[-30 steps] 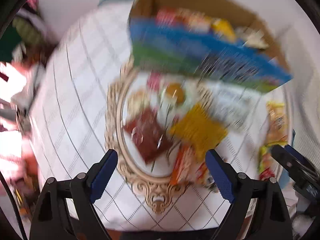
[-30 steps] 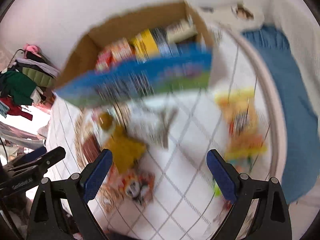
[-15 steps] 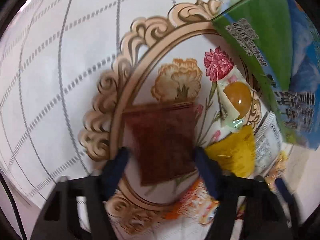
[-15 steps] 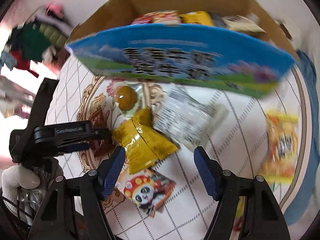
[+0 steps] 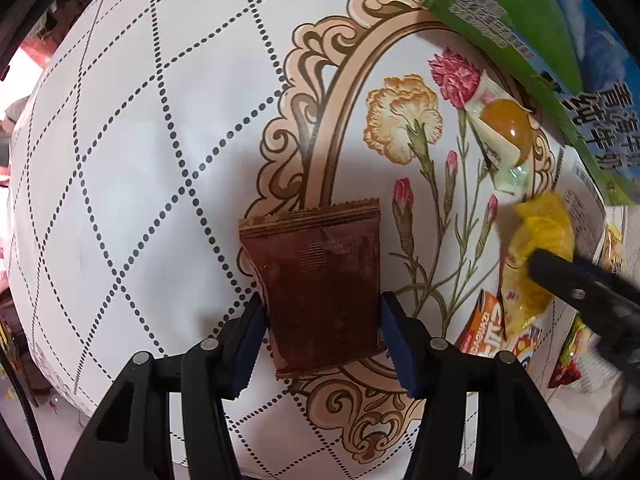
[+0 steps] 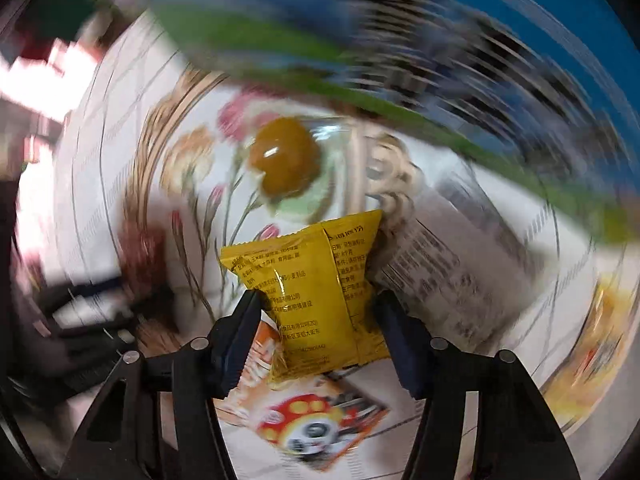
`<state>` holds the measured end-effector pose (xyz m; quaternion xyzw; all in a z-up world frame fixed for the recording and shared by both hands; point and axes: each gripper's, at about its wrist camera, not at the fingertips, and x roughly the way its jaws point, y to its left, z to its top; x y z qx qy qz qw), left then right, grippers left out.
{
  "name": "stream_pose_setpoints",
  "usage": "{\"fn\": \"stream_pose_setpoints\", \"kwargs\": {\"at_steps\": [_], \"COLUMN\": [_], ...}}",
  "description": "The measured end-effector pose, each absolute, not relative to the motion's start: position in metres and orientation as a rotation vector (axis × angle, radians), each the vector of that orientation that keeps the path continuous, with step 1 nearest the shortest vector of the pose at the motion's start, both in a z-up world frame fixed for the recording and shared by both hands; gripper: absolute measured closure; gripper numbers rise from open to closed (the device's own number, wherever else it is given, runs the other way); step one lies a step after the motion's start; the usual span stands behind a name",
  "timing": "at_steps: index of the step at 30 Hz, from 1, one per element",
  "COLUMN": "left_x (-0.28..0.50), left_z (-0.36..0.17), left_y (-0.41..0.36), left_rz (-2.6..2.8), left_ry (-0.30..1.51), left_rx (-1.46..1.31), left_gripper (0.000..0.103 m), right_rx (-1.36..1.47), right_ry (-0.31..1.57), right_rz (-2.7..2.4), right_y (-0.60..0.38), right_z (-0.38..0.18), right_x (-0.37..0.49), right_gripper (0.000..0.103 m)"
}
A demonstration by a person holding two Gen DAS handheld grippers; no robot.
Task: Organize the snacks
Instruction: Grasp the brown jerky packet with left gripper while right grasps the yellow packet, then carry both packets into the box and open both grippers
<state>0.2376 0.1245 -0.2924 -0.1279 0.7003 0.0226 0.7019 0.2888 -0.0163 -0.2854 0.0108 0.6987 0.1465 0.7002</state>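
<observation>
A brown snack packet (image 5: 320, 264) lies on the flowered tablecloth (image 5: 140, 160), and my left gripper (image 5: 322, 320) points down with both blue pads pressed on its sides. My right gripper (image 6: 318, 320) has a yellow snack packet (image 6: 312, 272) between its jaws, which are closing; both pads touch the packet's edges. The packet stays sharp while the background blurs. In the left wrist view, one black finger (image 5: 580, 288) of the right gripper sits on that yellow packet (image 5: 540, 232). The blue-and-green snack box (image 5: 520, 20) stands just behind.
A clear jelly cup with an orange centre (image 6: 286, 160) lies between the packets and the box (image 6: 400, 40). An orange panda packet (image 6: 312, 428) sits under the yellow one. A white printed packet (image 6: 448, 272) lies to its right.
Both grippers came down close to the table. The left one narrowed onto the brown packet half a second ago and stays there. The right one moved left over the yellow packet and narrowed around it.
</observation>
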Motion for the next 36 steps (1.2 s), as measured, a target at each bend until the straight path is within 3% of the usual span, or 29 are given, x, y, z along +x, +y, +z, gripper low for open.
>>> {"fn": "stream_pose_setpoints", "kwargs": {"at_steps": [3,6,11,13,15,23,31,36], "left_x": [0.246,0.257,0.273,0.278,0.28,0.259,0.251,0.291], "left_z": [-0.297,-0.291,-0.285,-0.29,-0.289,-0.263,-0.176,-0.106], "left_y": [0.128,0.133,0.124,0.125,0.128,0.118,0.104,0.075], "left_rz": [0.064,0.054,0.02,0.011,0.013,-0.018,-0.113,-0.222], "left_ry": [1.561,1.523,1.49,1.51,1.509,1.484,1.348,1.24], "left_rx": [-0.293,-0.246,-0.152,-0.146,-0.157,-0.138,-0.17,-0.179], "left_gripper": [0.049,0.049,0.049,0.049,0.049,0.05,0.05,0.05], "right_rx": [0.251,0.195,0.098,0.062,0.06,0.158,0.279,0.342], "right_ry": [1.614,1.598,1.572,1.555,1.547,1.489,1.374,1.274], "right_rz": [0.31,0.305,0.336,0.338,0.329,0.355,0.408,0.407], "right_y": [-0.032,-0.028,-0.011,-0.002,0.001,-0.011,-0.053,-0.086], "right_z": [-0.29,-0.29,-0.3,-0.31,-0.315,-0.293,-0.22,-0.166], "right_x": [0.289,0.289,0.289,0.286,0.284,0.26,0.253,0.264], "right_gripper": [0.04,0.031,0.031,0.033,0.044,0.052,0.052,0.052]}}
